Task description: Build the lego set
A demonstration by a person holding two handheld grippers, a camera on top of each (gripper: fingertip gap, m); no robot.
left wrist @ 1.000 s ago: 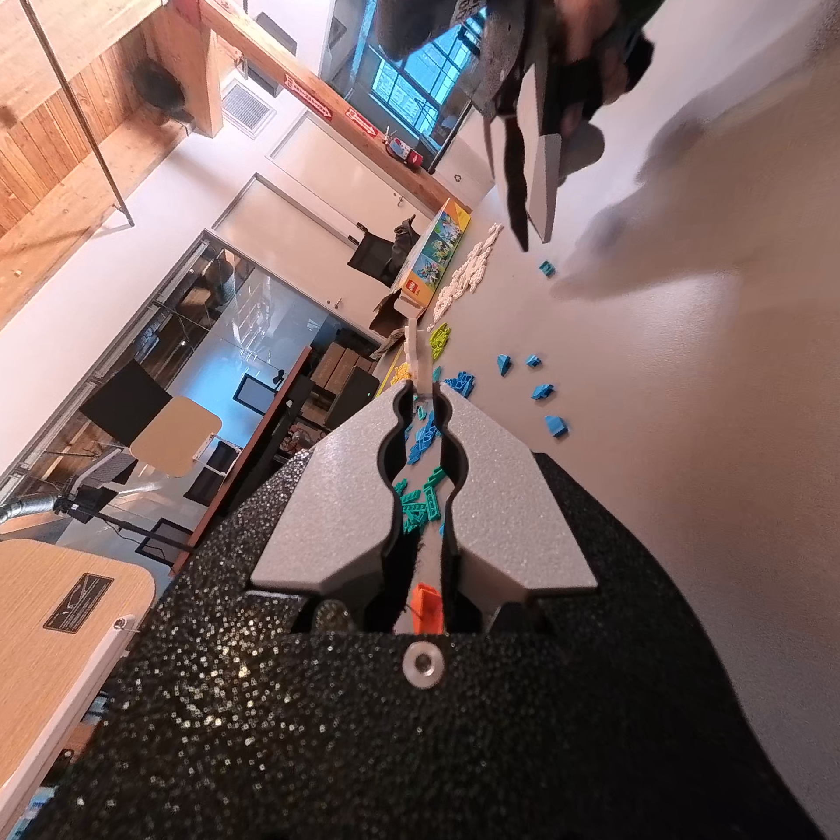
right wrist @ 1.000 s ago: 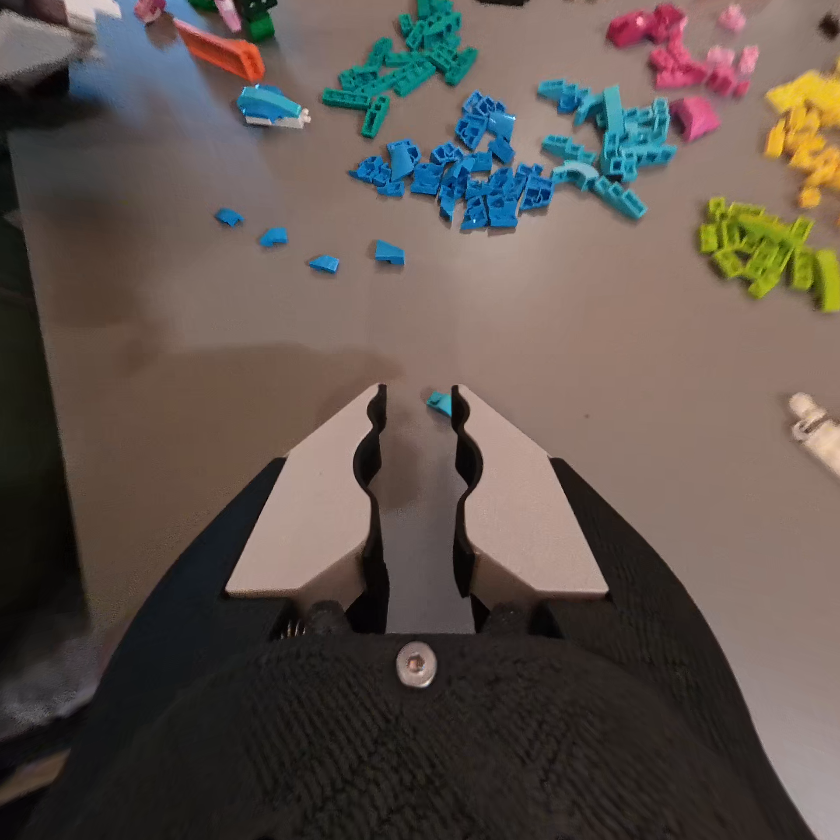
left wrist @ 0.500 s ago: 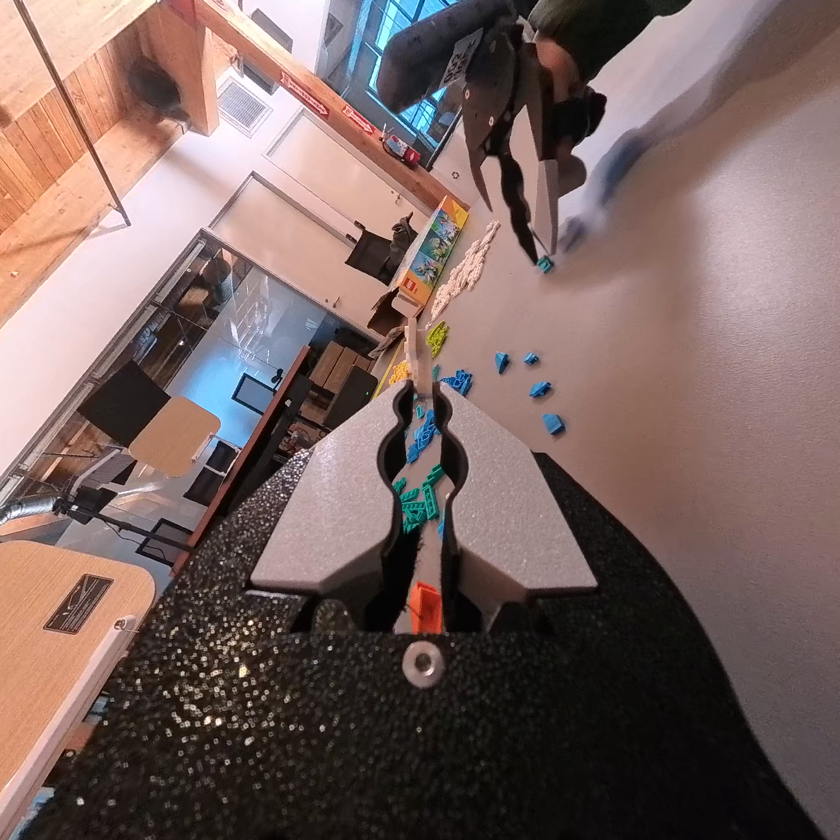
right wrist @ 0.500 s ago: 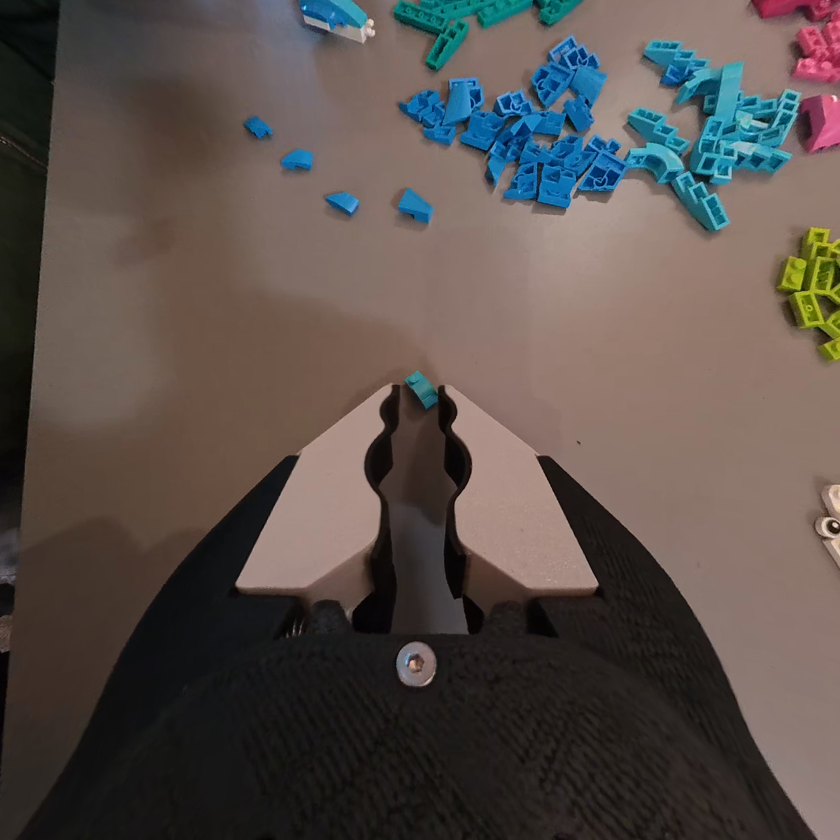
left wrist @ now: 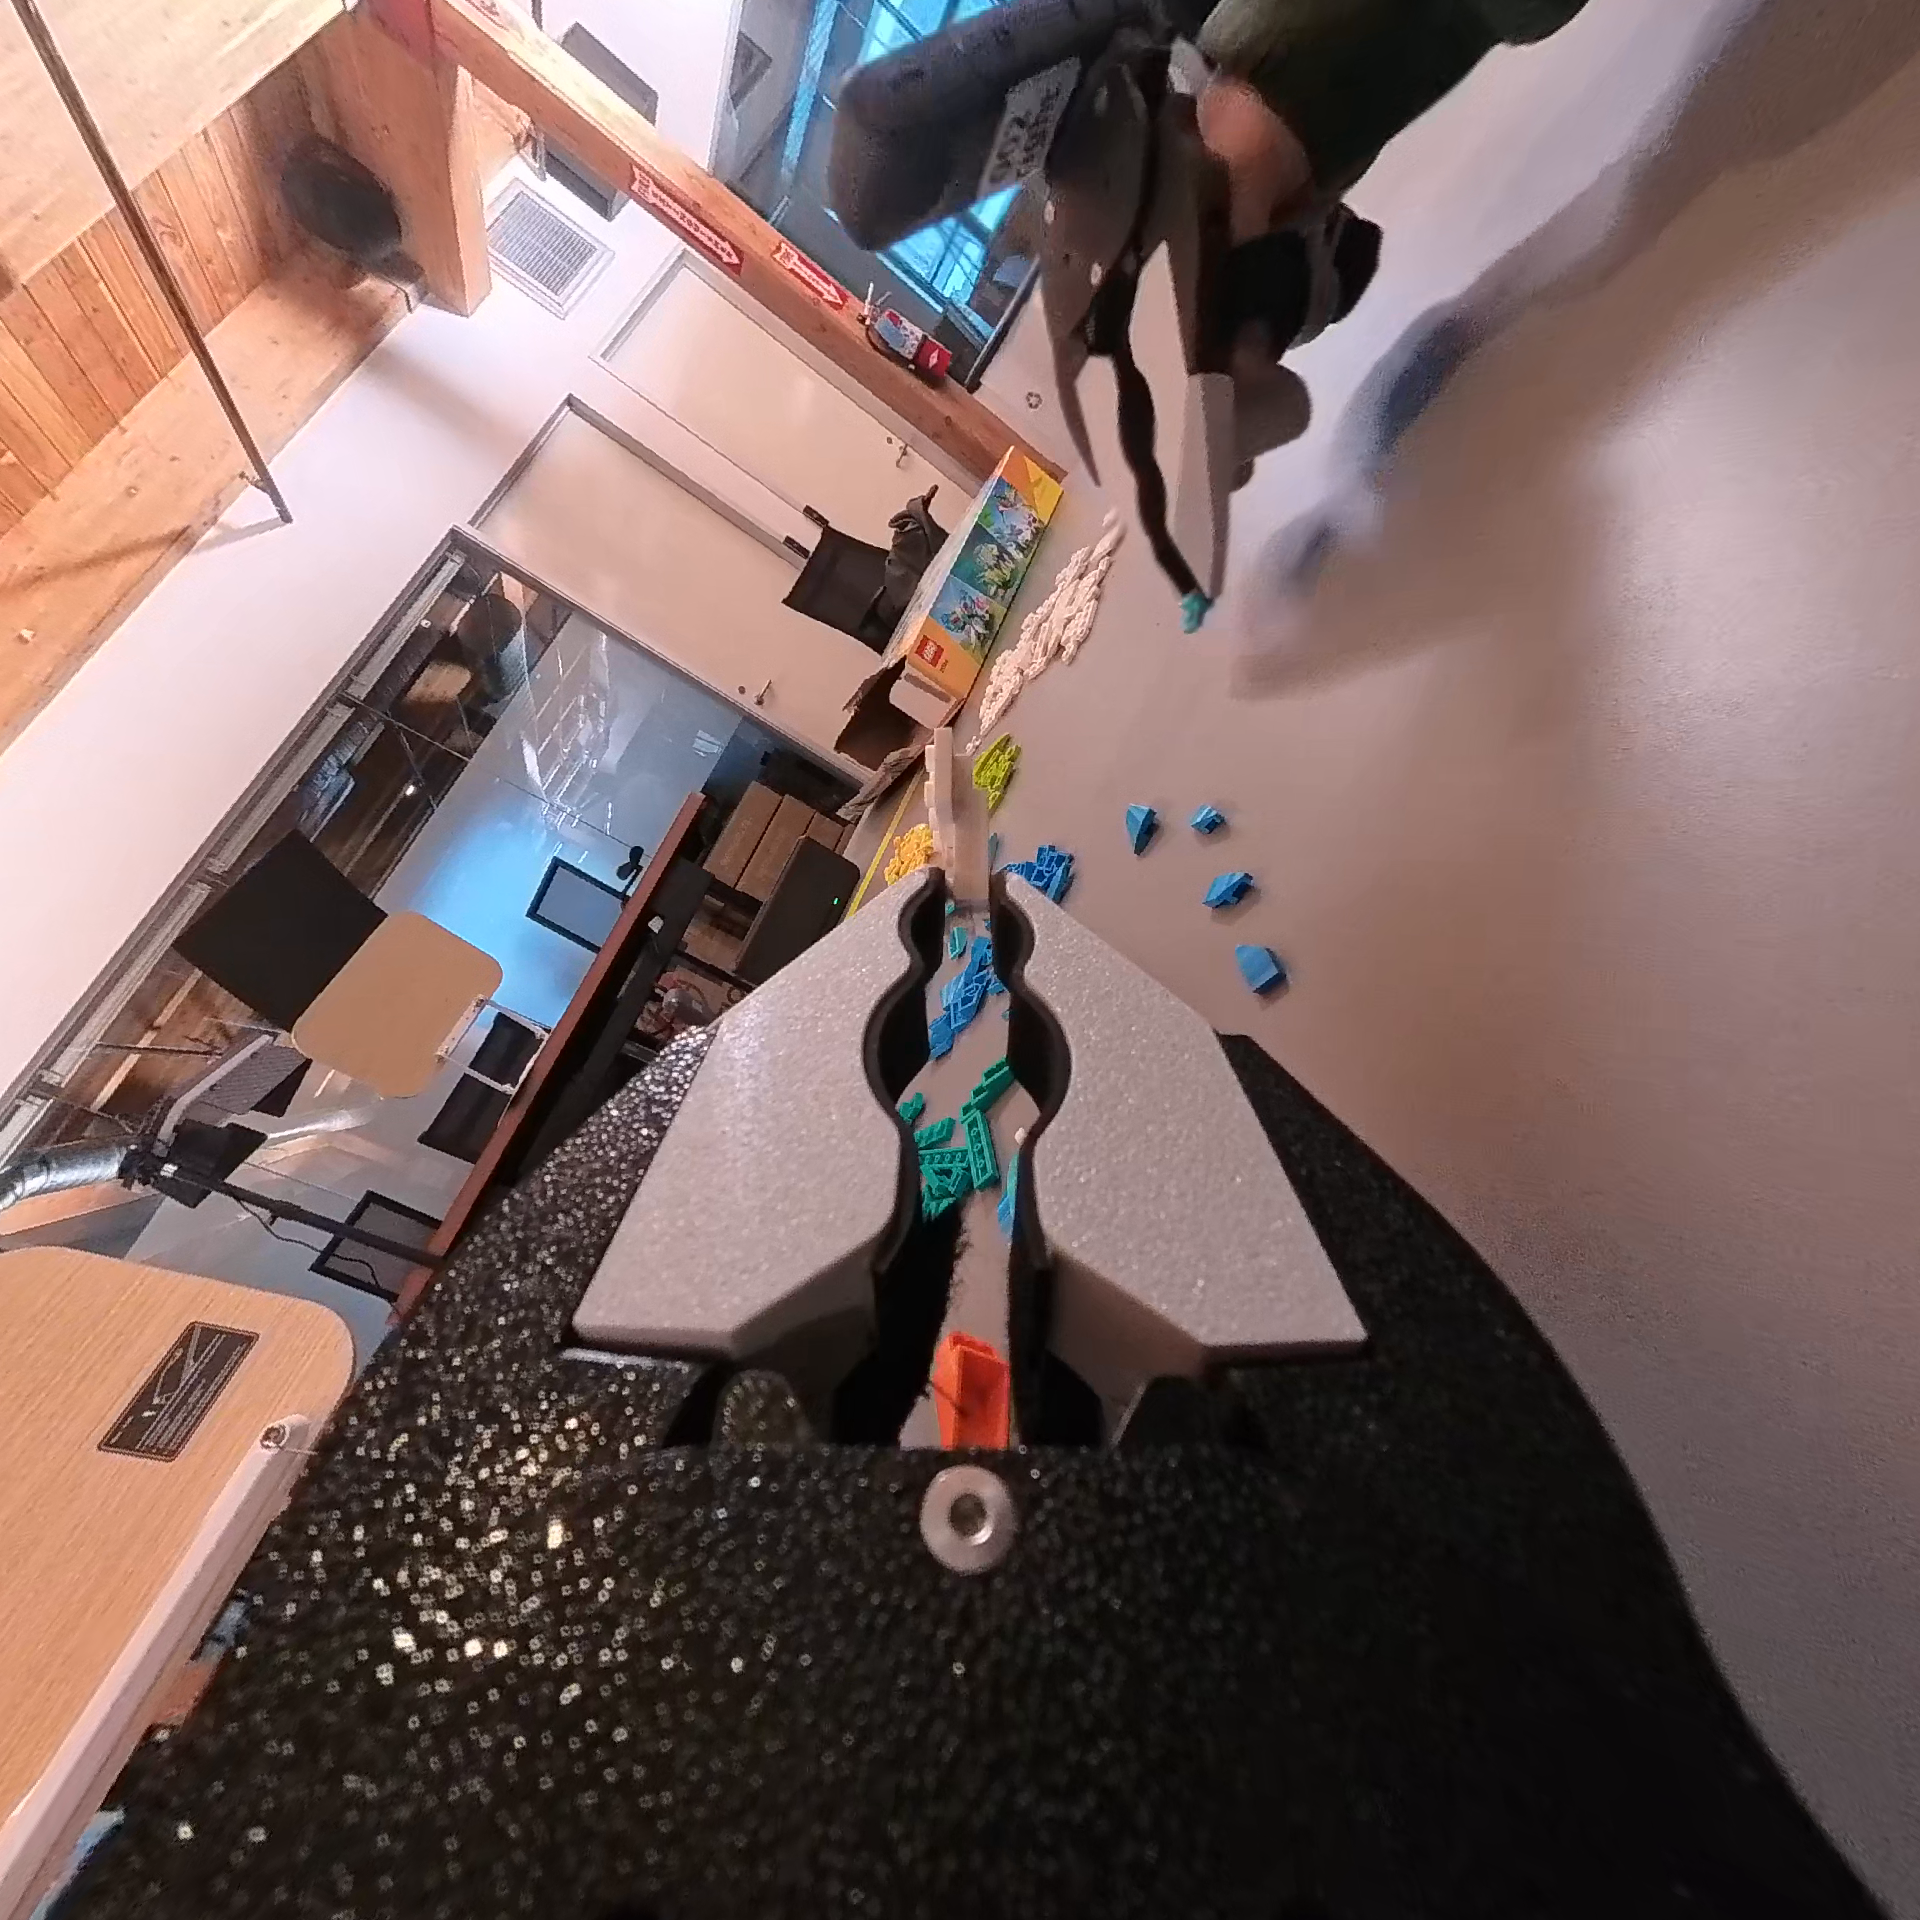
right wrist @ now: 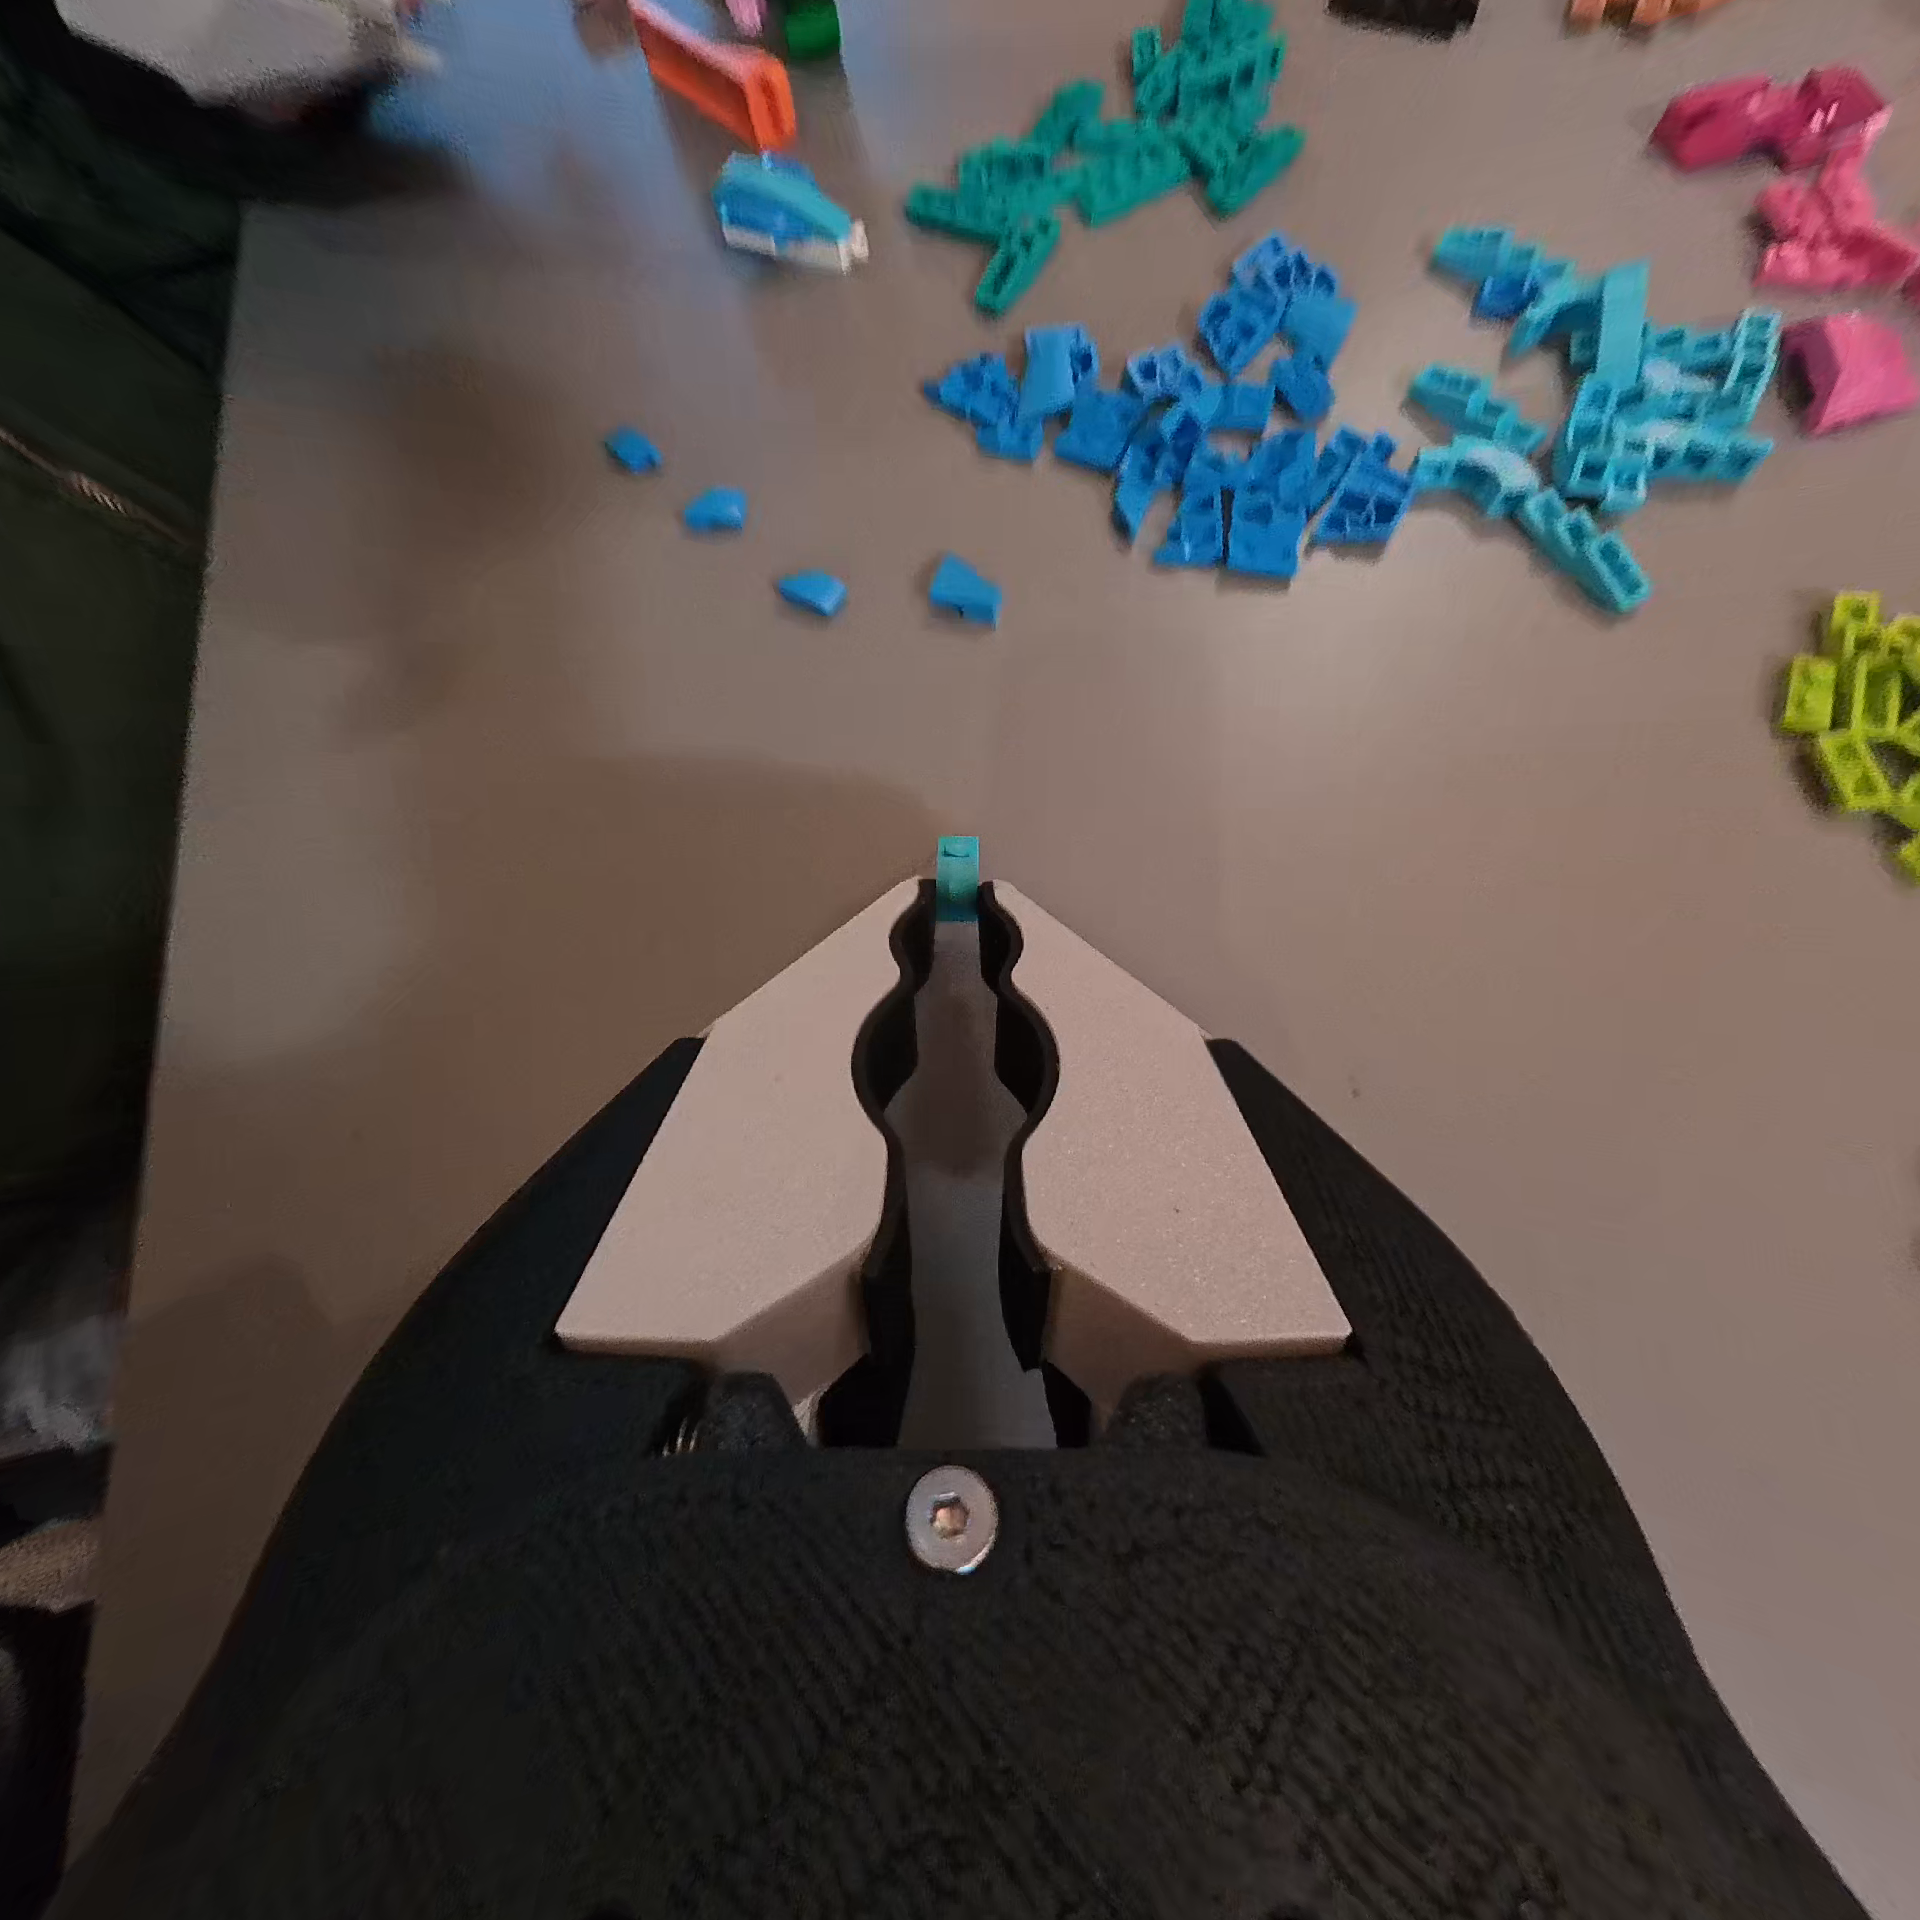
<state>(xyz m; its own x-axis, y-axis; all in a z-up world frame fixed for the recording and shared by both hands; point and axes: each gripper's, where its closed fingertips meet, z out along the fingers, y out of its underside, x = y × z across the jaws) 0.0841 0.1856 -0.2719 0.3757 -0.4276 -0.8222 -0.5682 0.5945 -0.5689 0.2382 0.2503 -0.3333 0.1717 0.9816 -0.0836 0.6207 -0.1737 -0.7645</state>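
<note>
My right gripper (right wrist: 957,896) is shut on a small teal brick (right wrist: 957,868) that sticks out past its tips, a little above the grey table (right wrist: 1351,935). In the left wrist view the right gripper (left wrist: 1195,587) hangs tips down with the teal brick (left wrist: 1195,613) just off the table. My left gripper (left wrist: 971,883) is shut on a white lego piece (left wrist: 951,810) that pokes out beyond its tips, held above the table with the view tilted. A small blue and white assembly (right wrist: 784,213) lies at the far left.
Sorted piles lie ahead: blue (right wrist: 1195,447), turquoise (right wrist: 1600,416), green (right wrist: 1112,156), pink (right wrist: 1818,208), lime (right wrist: 1860,707). Several loose blue slopes (right wrist: 810,594) lie nearer. An orange piece (right wrist: 717,73), the set's box (left wrist: 977,592) and white pieces (left wrist: 1049,634) lie further off. The table edge (right wrist: 208,727) runs on the left. My right fingertips sit around 20 centimeters from my left ones.
My right gripper came down around the small teal brick, shut on it and lifted it off the table. My left gripper has held still with the white piece.
</note>
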